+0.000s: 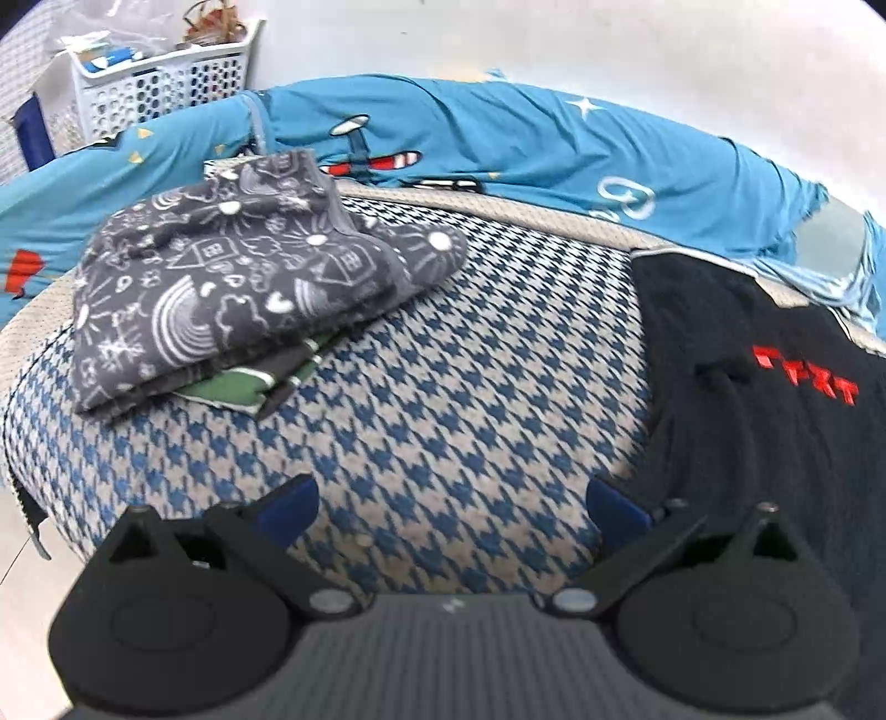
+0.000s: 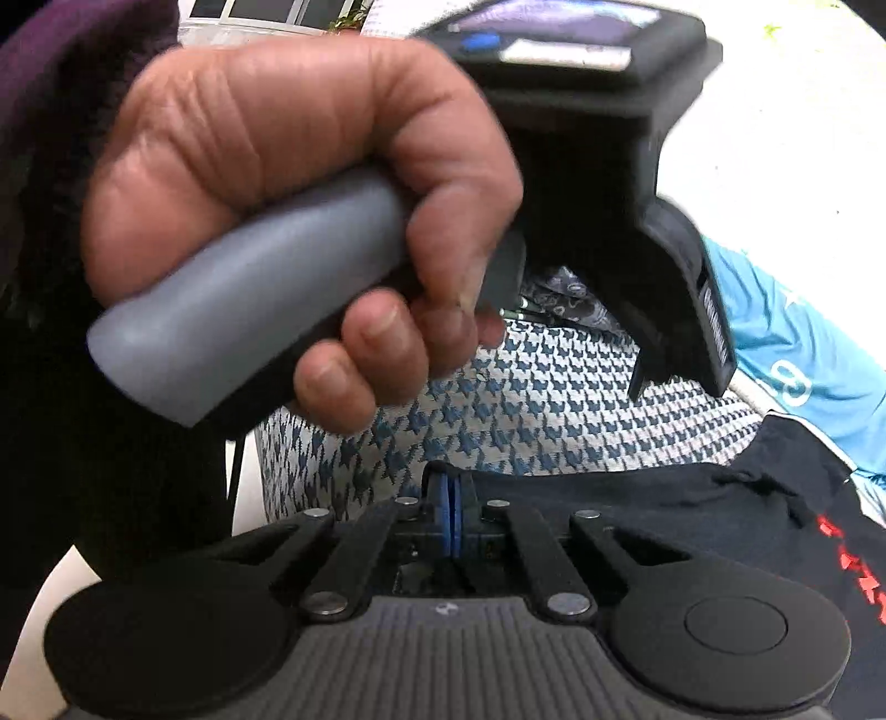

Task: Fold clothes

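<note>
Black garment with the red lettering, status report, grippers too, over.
Left gripper open, nothing between its fingers. Right gripper shut at the edge of the black garment; grip on cloth unclear. Folded grey patterned garment set apart, nothing blocking.

The left wrist view looks down over the houndstooth cover (image 1: 443, 343) from close above. The right wrist view faces the left hand (image 2: 288, 221), very near. Both show the black garment (image 1: 775, 415).

1. Both views are bright and evenly lit — soft, diffuse light, with no hard shadows.
2. Fisheye distortion bends the edges; the corners are white.
3. The hand (image 2: 288, 221) close to the lens is motion-blurred — the pale wall (image 1: 498, 39) looks washed out.
</note>
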The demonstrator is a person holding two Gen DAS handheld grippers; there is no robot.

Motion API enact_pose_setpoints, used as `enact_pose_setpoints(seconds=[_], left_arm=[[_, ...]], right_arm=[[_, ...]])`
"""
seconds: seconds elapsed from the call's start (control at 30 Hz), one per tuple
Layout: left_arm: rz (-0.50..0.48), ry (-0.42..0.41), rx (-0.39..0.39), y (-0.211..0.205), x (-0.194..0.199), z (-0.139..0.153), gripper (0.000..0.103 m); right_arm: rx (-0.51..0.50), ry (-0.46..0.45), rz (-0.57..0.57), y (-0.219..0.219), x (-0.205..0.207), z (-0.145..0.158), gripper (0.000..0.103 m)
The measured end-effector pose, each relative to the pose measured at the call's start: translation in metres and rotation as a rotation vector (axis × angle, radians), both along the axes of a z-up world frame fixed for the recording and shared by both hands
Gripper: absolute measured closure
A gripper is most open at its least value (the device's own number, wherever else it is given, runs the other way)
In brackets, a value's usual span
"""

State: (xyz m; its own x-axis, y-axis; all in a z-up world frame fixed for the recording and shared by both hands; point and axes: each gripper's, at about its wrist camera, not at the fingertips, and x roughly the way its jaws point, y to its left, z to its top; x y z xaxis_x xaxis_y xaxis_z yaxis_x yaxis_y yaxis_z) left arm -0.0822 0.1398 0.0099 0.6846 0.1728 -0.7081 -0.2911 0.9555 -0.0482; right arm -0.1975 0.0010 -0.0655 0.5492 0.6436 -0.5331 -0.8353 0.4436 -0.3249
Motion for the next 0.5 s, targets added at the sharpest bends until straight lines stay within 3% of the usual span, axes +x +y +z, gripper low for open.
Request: enact_pose_setpoints(seconds=[0.17, 0.23, 0.4, 0.5], left_arm=[[-0.027, 0.004, -0.006, -0.009, 0.001, 0.001, 0.000], [-0.045, 0.005, -0.004, -0.016, 0.001, 0.000, 0.000], [-0.092, 0.005, 0.008, -0.036, 0.004, 0.001, 0.000], [-0.120, 0.012, 0.015, -0.048, 0.005, -0.001, 0.000]], right_arm=[[-0.064, 0.018, 0.029, -0.003, -0.006, -0.007, 0.098], [-0.054, 0.075, 0.060, -0.010, -0.008, -0.002, 0.098], [-0.035, 0.086, 0.032, -0.032, -0.014, 0.012, 0.098], [-0.022, 0.087, -0.044, -0.051, -0.009, 0.017, 0.098]])
